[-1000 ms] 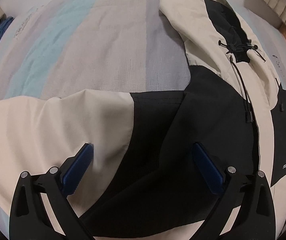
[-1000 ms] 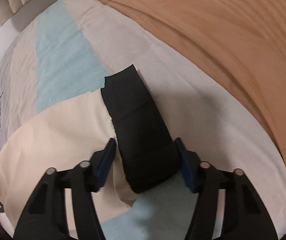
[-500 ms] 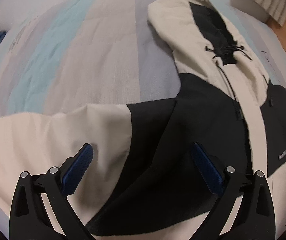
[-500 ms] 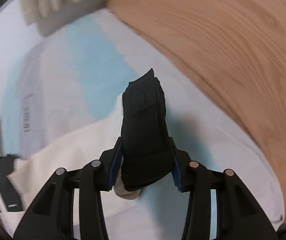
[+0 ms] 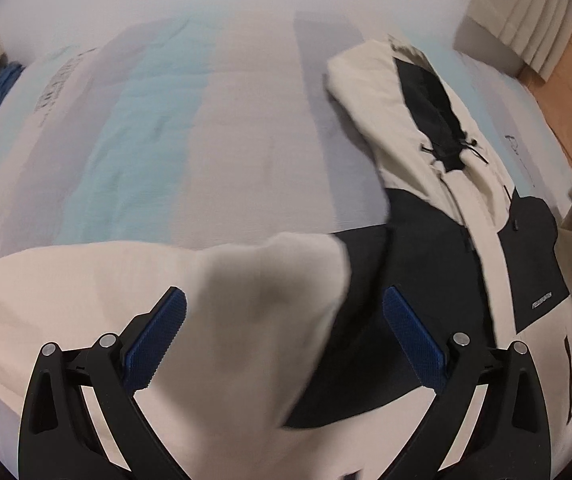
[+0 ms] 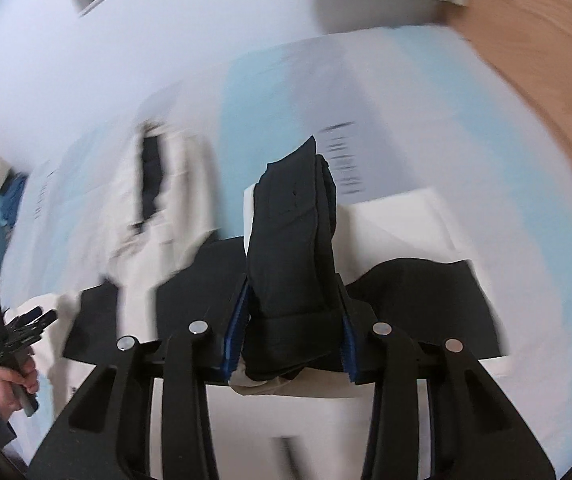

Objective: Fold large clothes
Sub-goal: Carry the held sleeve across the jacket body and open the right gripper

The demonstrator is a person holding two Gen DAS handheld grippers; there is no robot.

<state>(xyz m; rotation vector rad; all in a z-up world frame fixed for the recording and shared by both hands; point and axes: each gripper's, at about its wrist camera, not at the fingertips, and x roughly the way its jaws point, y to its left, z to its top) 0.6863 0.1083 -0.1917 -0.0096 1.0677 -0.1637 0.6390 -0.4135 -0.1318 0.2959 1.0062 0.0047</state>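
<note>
1. Right gripper (image 6: 292,344): pads clamped on the black cuff (image 6: 292,248) of the jacket's sleeve, cuff standing upright above the bed.
2. Left gripper (image 5: 284,344): jaws spread wide, holding nothing, over the cream sleeve (image 5: 246,320).
3. Jacket (image 5: 426,280), cream and black, lies spread on the striped bedsheet (image 5: 206,140), hood (image 5: 398,92) toward the far edge.

bedroom | striped bedspread (image 5: 146,128) | wood floor (image 6: 546,60) | curtain (image 5: 526,8)
</note>
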